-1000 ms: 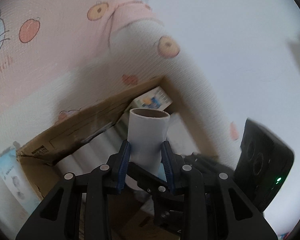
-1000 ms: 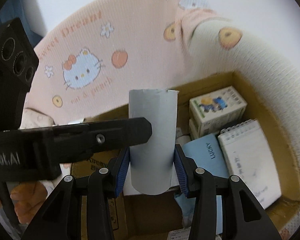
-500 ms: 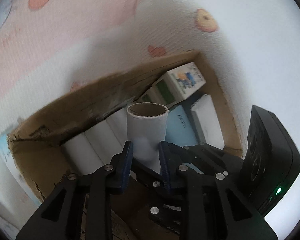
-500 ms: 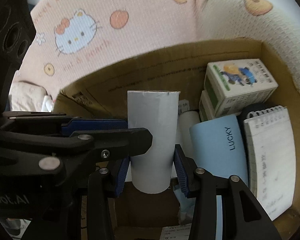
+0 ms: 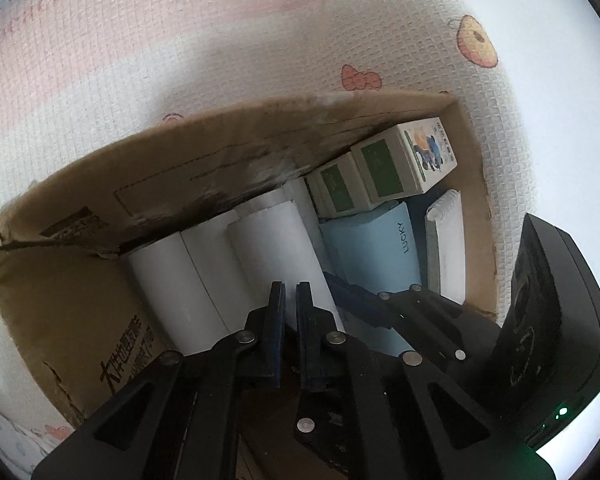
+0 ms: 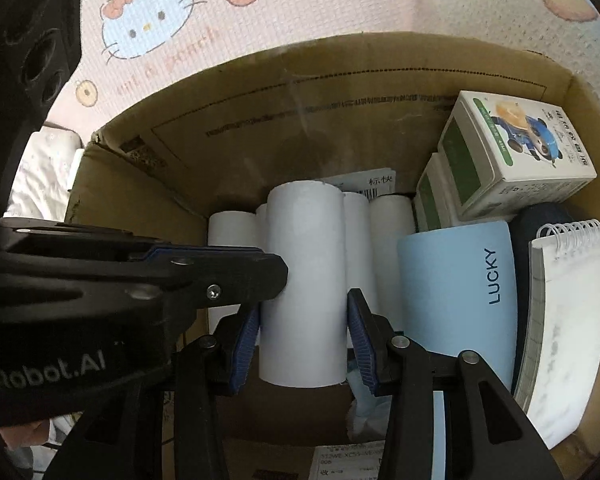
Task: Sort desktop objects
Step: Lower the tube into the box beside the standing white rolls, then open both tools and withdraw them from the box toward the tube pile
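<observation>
The roll [image 6: 304,296] sits between the right gripper's [image 6: 303,342] blue pads, which press its sides near its lower end; its long axis runs away from the gripper toward the far wall of the box [image 6: 340,76]. It hangs over the row of like rolls [image 6: 392,232] lying along the box's floor, parallel to them. Whether its underside already touches those rolls is hard to tell from this angle.

The left gripper [image 5: 290,300] comes in from the left, its tip just beside the held roll's left side in the right wrist view. Its jaws are closing, almost together, with nothing between them. In its own view it points down at the row [image 5: 220,264].

To the right of the rolls lie a blue case [image 6: 460,292] marked LUCKY, a spiral notepad [image 6: 564,320] and two small cartons [image 6: 512,152] at the far right corner.

What matters next, as I judge it: the roll is already lined up with the row and over the box's left part, so the right hand, the nearer one, need only lower it and let go.
</observation>
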Demonstrator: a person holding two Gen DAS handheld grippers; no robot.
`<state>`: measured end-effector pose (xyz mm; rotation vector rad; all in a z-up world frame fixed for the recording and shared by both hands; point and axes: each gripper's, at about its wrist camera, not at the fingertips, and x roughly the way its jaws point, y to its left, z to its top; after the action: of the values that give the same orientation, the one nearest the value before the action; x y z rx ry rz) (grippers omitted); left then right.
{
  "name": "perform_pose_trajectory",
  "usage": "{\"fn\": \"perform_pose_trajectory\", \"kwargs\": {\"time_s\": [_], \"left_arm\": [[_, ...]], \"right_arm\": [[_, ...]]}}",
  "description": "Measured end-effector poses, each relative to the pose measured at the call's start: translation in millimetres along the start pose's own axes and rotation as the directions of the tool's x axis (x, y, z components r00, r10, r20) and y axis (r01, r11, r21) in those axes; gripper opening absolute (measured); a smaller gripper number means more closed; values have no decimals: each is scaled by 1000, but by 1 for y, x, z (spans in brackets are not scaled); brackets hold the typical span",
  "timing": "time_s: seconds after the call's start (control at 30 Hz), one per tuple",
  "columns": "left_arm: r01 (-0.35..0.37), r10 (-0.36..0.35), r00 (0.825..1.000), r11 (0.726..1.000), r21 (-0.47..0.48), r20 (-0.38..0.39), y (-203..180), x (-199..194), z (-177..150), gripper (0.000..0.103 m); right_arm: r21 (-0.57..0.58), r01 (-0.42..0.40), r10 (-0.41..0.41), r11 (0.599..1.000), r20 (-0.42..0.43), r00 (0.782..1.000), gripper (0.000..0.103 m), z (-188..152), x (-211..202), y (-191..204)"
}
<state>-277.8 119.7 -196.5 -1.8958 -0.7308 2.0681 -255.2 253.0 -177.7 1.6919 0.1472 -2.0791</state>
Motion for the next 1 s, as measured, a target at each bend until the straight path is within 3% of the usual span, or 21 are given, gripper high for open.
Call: {"fn": "perform_pose_trajectory", "kwargs": {"time_s": [0.13,0.47,0.7,1.0], "left_arm": [[-8,8,1000,1000,1,-2,0,0,2,4],[-31,31,1000,999,20,6,-2,5,6,4],[6,-6,1000,1000,13,2,1,-3,4,4],[39,-39,999,999,12,-11,0,-2,8,4]], "right_arm": [[34,-4,5,999,-45,999,41,-1,4,-11],[60,-4,4,998,7,1000,41,-15,-37,-30],[145,-37,50,989,-89,995,41,-38,-51,-52],[81,20,-11,996,-114,993,41,-43,-44,-58]]}}
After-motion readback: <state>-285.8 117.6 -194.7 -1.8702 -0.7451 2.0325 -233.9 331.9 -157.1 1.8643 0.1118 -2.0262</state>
